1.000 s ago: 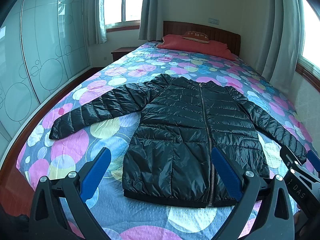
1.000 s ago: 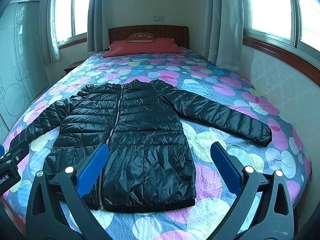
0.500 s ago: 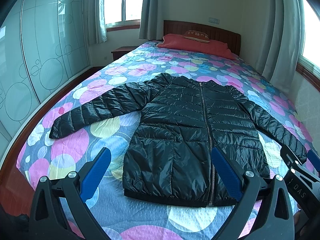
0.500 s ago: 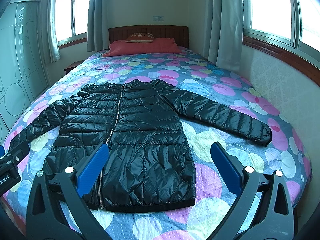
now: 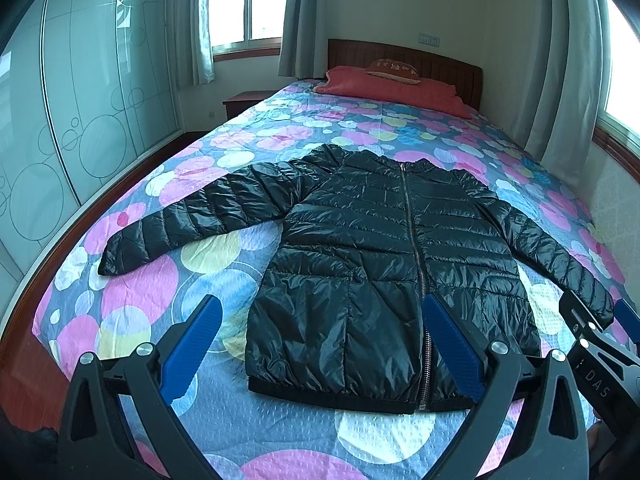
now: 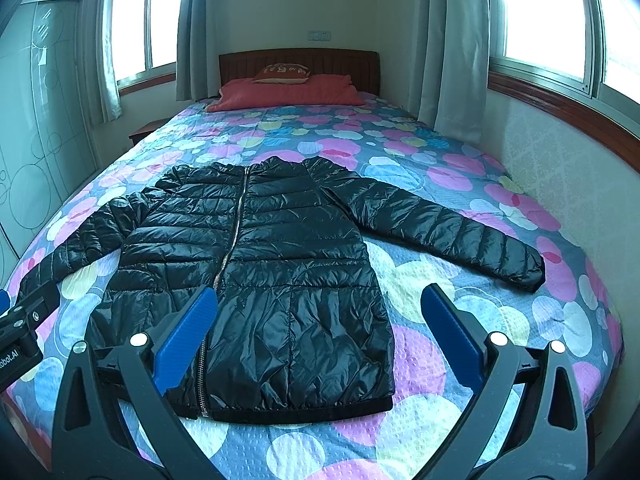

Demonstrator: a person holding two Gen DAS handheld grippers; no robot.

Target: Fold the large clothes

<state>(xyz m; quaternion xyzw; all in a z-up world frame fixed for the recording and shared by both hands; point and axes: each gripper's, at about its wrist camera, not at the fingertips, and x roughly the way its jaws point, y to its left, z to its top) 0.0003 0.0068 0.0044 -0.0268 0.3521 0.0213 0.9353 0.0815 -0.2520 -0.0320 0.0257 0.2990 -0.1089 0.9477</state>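
Black quilted puffer jacket (image 5: 384,264) lay flat, zipped, sleeves spread, on the bubble-patterned bed (image 5: 280,128). Your left gripper (image 5: 322,352) and right gripper (image 6: 320,340) hovered near its hem, jaws apart, empty. You'd best have pinched each sleeve cuff first, folding inward.

A glossy black quilted jacket (image 5: 384,256) is lying mid-frame on a bedspread (image 5: 248,420) showing pink, yellow, white and blue circles, red pillows (image 5: 396,90) are sitting upper centre, and blue pads (image 6: 188,332) are framing the bottom.
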